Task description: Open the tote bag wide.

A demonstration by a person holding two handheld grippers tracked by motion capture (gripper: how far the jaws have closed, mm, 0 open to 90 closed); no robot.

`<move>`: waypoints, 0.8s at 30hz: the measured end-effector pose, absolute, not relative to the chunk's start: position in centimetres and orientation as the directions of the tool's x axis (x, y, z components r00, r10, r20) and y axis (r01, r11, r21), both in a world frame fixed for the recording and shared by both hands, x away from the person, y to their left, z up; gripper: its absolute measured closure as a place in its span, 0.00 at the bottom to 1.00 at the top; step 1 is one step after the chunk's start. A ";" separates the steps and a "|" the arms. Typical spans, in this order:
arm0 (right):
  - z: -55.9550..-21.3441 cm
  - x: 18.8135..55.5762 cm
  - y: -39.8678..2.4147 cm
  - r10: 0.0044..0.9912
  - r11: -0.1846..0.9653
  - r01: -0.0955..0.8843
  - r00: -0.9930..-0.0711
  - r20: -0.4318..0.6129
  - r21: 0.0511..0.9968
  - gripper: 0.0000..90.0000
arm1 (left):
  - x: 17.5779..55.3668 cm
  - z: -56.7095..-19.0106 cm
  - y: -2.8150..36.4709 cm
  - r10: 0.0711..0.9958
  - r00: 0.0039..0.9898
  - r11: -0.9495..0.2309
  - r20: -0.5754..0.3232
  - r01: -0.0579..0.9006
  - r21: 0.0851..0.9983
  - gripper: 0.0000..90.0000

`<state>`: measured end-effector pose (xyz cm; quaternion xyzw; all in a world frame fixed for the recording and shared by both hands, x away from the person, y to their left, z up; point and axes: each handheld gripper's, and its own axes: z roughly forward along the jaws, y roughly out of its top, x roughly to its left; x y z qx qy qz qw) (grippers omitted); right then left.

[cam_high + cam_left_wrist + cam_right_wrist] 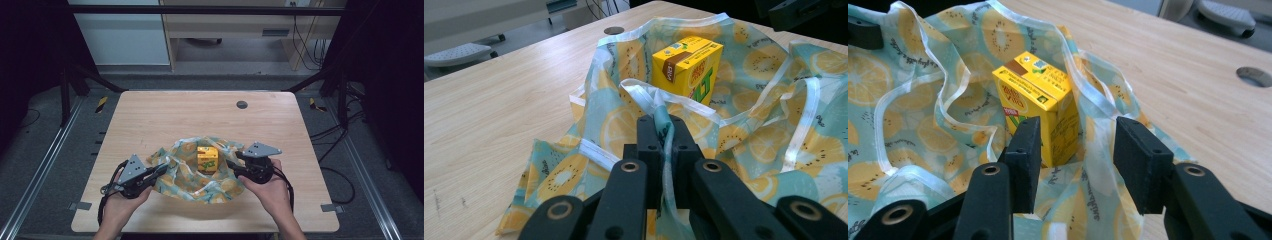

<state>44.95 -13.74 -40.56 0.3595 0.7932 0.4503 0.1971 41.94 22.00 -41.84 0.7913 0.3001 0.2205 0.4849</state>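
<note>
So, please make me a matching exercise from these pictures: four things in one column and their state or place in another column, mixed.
1. left gripper
2. right gripper
3. yellow carton
4. table

a. stands upright in the fruit-print bag
b. jaws apart, bag fabric between them
c. light wood, with a round hole
d. shut on the bag's edge

Pairs: 1-d, 2-b, 3-a, 4-c

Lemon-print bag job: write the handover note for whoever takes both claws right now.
Left claw: shut on a fold of the lemon-print bag at its near-left edge.
Right claw: open, jaws apart around the bag's right edge, pads not pressing; bag fabric lies between them.
Things: yellow juice carton stands upright inside the bag, which lies spread open on the wooden table.
Done: carton is in the bag, left side gripped.
Left: probably regrip the right edge, then lift or close the bag.
</note>
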 end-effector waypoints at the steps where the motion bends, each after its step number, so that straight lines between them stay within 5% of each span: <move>1: -40.6 44.9 -13.7 0.748 0.336 0.393 -0.664 0.011 0.856 0.60 | 42.0 -41.9 22.0 0.689 0.722 -0.349 0.057 0.262 0.900 0.97; 15: -42.7 46.8 -13.5 0.754 0.374 0.463 -0.656 0.027 0.803 0.55 | 42.1 -42.9 22.1 0.695 0.718 -0.350 0.044 0.284 0.893 0.97; 24: -43.4 47.5 -13.5 0.739 0.419 0.482 -0.673 0.020 0.770 0.92 | 42.2 -43.3 21.9 0.690 0.722 -0.359 0.041 0.292 0.886 0.97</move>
